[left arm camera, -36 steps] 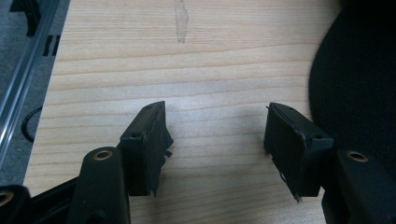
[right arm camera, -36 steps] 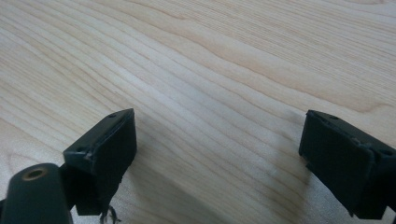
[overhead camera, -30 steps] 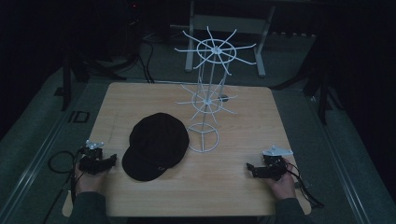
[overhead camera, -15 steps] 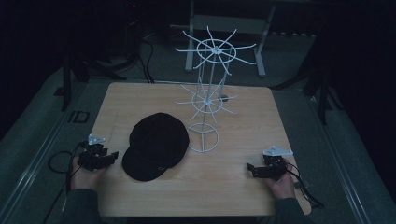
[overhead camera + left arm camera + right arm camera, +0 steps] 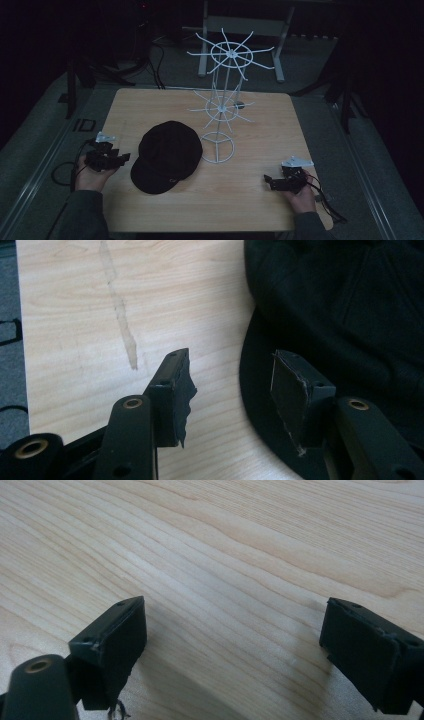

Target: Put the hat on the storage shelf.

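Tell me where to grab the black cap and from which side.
Grip the brim of the black cap, coming from the table's left side with the left gripper. The brim is the thin flat edge lying on the table, pointing toward the near left, and the open fingers already sit beside its rim. The domed crown looks too bulky and soft to pinch.

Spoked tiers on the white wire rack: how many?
2. The top tier crowns the white wire rack; the lower tier sits midway down the pole, above the ring base. None looks hidden.
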### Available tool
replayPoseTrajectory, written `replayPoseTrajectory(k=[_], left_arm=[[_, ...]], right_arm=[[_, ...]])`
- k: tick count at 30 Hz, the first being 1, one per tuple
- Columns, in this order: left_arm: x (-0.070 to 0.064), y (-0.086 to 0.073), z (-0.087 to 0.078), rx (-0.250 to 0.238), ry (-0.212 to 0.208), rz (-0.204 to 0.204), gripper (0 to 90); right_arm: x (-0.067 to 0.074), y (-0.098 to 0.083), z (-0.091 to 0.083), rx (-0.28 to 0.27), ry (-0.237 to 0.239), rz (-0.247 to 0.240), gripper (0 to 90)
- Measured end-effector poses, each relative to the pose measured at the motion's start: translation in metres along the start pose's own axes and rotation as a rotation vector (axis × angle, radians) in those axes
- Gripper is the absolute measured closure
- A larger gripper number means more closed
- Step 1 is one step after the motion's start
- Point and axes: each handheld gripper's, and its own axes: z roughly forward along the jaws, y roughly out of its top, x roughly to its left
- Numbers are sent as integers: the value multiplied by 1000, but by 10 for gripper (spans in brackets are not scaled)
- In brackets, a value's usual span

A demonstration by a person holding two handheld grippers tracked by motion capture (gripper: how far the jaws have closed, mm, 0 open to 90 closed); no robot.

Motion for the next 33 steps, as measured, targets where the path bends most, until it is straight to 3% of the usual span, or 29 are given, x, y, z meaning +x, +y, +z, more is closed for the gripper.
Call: replayPoseTrajectory(k=[10,22,33], left_arm=[[-5,20,1,16,-5,25,534],[-9,37,3,12,-14,32,505],[-14,54,21,50,-22,31,461]], right_arm=[[0,0,0,0,0,0,114],[0,0,0,0,0,0,114],[0,0,0,0,0,0,114]])
